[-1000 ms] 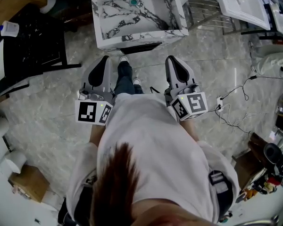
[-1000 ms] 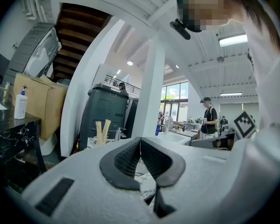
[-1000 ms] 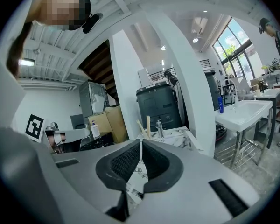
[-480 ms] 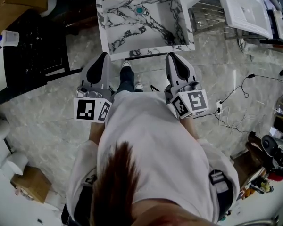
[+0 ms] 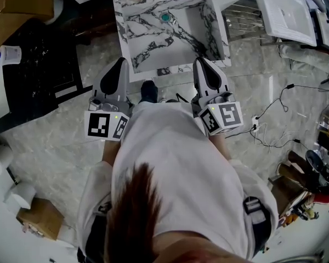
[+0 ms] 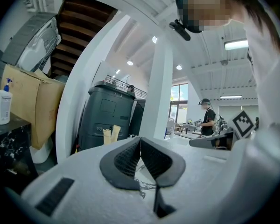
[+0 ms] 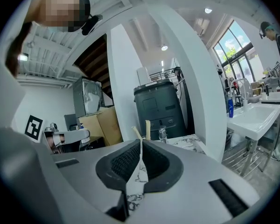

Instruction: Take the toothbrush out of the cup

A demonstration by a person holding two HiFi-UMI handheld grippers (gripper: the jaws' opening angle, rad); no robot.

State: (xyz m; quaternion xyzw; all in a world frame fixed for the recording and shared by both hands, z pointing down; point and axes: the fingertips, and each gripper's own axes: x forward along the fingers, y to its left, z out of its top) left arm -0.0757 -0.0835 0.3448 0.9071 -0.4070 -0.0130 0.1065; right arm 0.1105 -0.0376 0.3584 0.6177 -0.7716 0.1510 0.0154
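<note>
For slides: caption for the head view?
Person faces a marble-patterned sink, left gripper and right gripper both shut and empty.

Head view is dim and greyish, while both gripper views glow under ceiling lights (image 6: 236, 44) and far windows (image 7: 234, 48), with fisheye-warped, dark-vignetted edges.

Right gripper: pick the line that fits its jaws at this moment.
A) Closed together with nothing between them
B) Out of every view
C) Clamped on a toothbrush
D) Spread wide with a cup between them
A: in the right gripper view the right gripper has its jaws meeting at the tips with nothing between them, and the marble sink top lies well beyond them.
</note>
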